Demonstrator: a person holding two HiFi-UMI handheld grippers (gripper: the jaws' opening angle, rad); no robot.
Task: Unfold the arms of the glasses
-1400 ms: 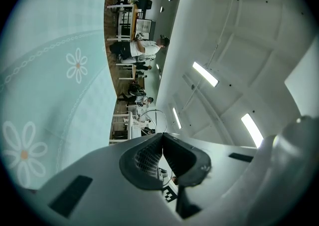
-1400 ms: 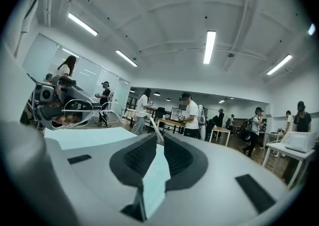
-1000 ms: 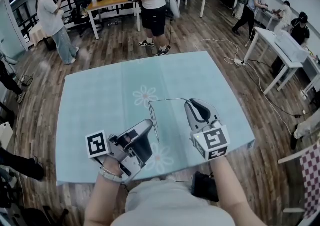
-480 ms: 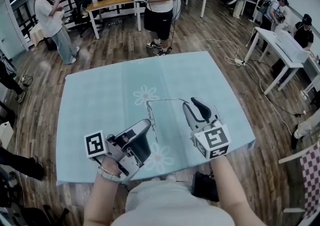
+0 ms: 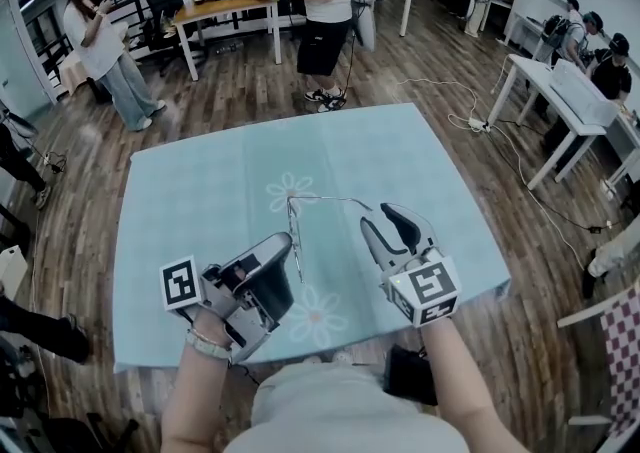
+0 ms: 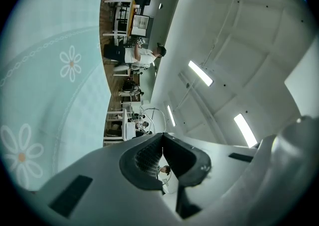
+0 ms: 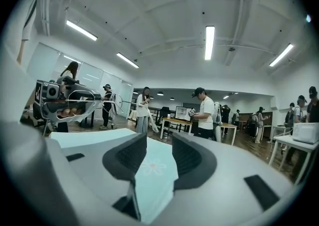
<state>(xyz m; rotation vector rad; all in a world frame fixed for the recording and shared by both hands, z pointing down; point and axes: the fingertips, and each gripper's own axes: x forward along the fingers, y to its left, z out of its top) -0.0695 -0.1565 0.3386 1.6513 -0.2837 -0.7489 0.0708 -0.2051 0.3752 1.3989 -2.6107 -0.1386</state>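
what changed: the right gripper was pinched on the tip of the glasses arm a second ago. Its jaws have just been opening, and the tip now sits free just off them.
right jaws now: spread wide with nothing between them. In the right gripper view you only see the blue tablecloth through the gap.
left jaws now: the left gripper is closed tight on the front of the glasses. In the left gripper view the pads meet with thin wire rim poking out above and below them.
what it means: my guess is that arm counts as done. It sticks out sideways from the front instead of lying along it, and letting go looks like the end of that pull.
the other arm: can't tell. It'd be down by the left gripper, and nothing shows it clearly in any view.
where the glasses are: lower middle of the head view, between the two grippers. They're held up off the cloth, just below the upper daisy print.
how they look: super thin wire frame, seen edge-on, so the front is a near-vertical line. The open arm runs from its top corner toward the right of the frame.
handling: that wire looks bendy, so I'd go gentle on the next hinge.
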